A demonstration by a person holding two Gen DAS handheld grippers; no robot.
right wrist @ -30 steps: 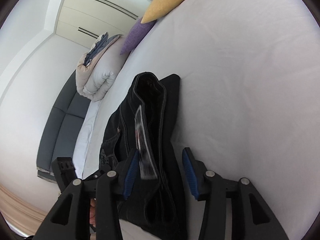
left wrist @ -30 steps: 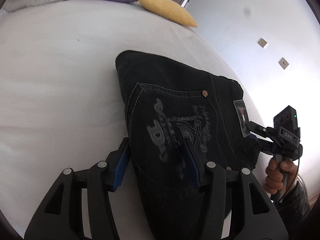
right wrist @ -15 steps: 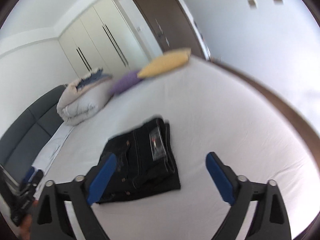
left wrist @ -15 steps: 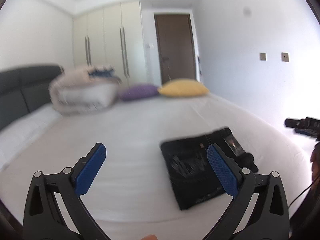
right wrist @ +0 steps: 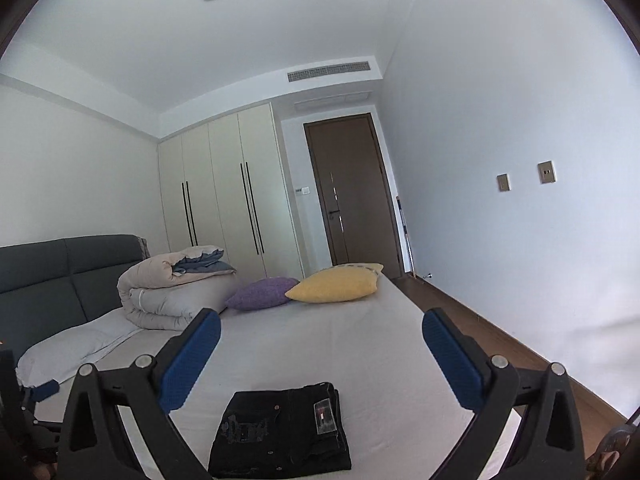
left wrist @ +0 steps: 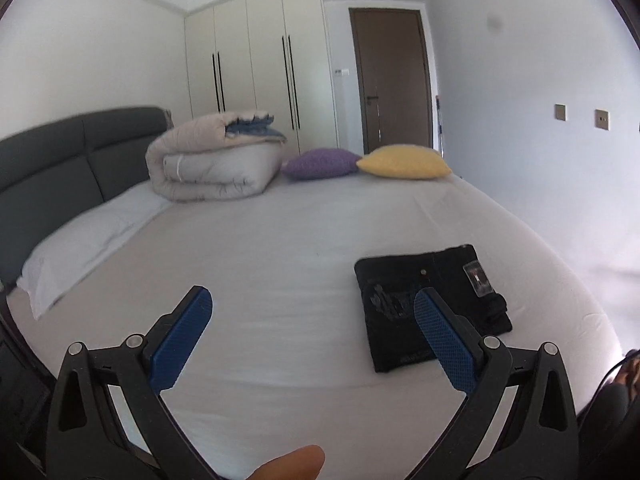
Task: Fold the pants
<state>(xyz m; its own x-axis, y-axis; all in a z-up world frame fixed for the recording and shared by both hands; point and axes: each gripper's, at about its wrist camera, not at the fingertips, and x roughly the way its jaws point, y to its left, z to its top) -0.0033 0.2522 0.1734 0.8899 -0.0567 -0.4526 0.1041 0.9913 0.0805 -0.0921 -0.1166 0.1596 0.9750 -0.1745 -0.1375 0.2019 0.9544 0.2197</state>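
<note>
Both our tongs, left (left wrist: 312, 322) and right (right wrist: 320, 344), pulled back, wide and holding nothing, because the pants (right wrist: 280, 432) lie folded on the bed (left wrist: 280, 240)

In the left wrist view the right blue pad (left wrist: 444, 344) covers part of the folded black pants (left wrist: 404, 304), whose pocket print and small label are too small to read, and a fingertip (left wrist: 292, 465) is cut off by the bottom edge, so the hand behind it stays unseen. In the right wrist view the pants (right wrist: 280, 432) run under the left finger's black frame at their lower left corner, while the left gripper (right wrist: 44, 390) shows only as a blue tip and dark parts at the left edge, its jaws untellable. The headboard (left wrist: 48, 152) is blurred and clipped on the left
</note>
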